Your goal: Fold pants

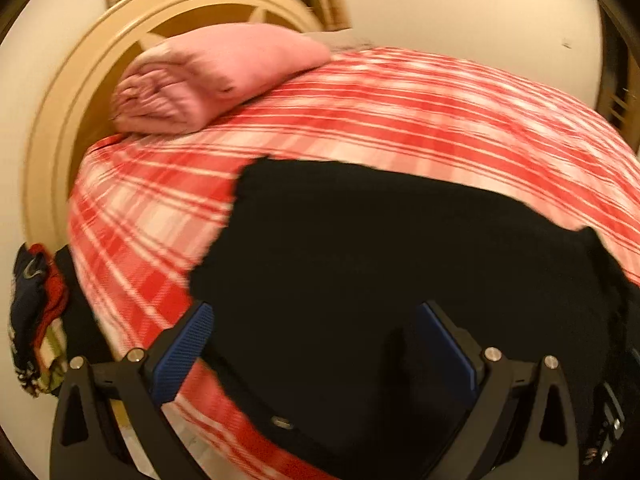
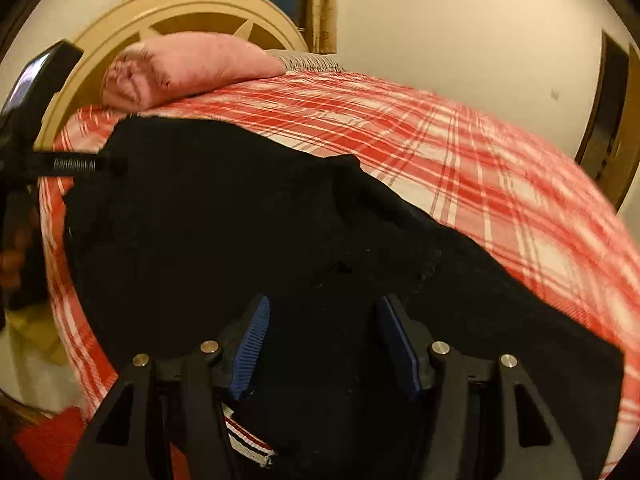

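Black pants (image 1: pixel 380 248) lie spread across the near part of the red-and-white plaid bed cover (image 1: pixel 400 112). My left gripper (image 1: pixel 316 314) hovers over their near left part with its blue pads (image 1: pixel 196 336) far apart and nothing pinched; a metal button (image 1: pixel 282 423) shows just below it. In the right wrist view the pants (image 2: pixel 220 220) fill the middle, with a rumpled fold (image 2: pixel 360 184) at the far edge. My right gripper (image 2: pixel 323 310) stands open above the cloth, near a striped waistband tab (image 2: pixel 248 440). The left gripper's finger (image 2: pixel 80 164) shows at the pants' left edge.
A pink pillow (image 1: pixel 208 80) lies at the head of the bed against a cream curved headboard (image 1: pixel 76 92). A heap of coloured clothes (image 1: pixel 36 312) sits beside the bed at the left. Bare plaid cover (image 2: pixel 500 168) stretches to the right, with a dark doorway (image 2: pixel 612 120) beyond.
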{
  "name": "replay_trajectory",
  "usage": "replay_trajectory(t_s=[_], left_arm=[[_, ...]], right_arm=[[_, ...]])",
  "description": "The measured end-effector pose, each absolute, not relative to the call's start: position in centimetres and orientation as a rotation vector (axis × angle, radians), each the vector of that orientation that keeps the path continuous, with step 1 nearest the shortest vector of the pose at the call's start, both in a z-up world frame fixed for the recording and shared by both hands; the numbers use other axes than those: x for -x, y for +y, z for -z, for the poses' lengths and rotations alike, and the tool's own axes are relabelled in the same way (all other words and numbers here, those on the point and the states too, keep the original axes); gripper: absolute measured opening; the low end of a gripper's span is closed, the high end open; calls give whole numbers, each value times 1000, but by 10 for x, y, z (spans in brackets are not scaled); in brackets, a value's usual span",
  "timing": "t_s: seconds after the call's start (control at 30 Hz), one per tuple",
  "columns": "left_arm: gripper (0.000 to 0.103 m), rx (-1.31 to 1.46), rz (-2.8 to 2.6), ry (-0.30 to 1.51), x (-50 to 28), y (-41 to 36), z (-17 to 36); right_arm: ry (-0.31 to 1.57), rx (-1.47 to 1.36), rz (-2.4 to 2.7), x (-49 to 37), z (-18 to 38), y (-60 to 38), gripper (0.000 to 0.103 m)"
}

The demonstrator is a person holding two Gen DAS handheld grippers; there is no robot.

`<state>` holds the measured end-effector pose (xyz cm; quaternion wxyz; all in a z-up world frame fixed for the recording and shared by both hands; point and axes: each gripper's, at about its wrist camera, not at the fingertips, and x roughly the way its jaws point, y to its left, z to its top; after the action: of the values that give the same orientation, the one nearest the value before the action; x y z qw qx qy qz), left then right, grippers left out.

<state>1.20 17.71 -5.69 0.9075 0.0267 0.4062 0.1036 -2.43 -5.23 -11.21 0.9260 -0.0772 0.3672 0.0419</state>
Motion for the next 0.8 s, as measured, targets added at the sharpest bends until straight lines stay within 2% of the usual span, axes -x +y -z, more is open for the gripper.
replay_trajectory(t_s=[0.17, 0.33, 0.43, 0.53, 0.8], left_arm=[[103, 101, -295, 831, -11, 233, 65], [103, 414, -301, 767, 2, 293, 73], [102, 499, -278, 746, 10, 300, 76], [97, 519, -211, 747, 21, 292, 81], [97, 630, -126, 819, 18, 278, 105]], right_arm=[[670, 67, -94, 44, 83, -68, 59], [643, 81, -115, 55, 69, -61, 59], [646, 94, -134, 57, 70, -54, 59], [657, 102, -151, 56, 73, -49, 59], [669, 79, -156, 58, 74, -52, 59]])
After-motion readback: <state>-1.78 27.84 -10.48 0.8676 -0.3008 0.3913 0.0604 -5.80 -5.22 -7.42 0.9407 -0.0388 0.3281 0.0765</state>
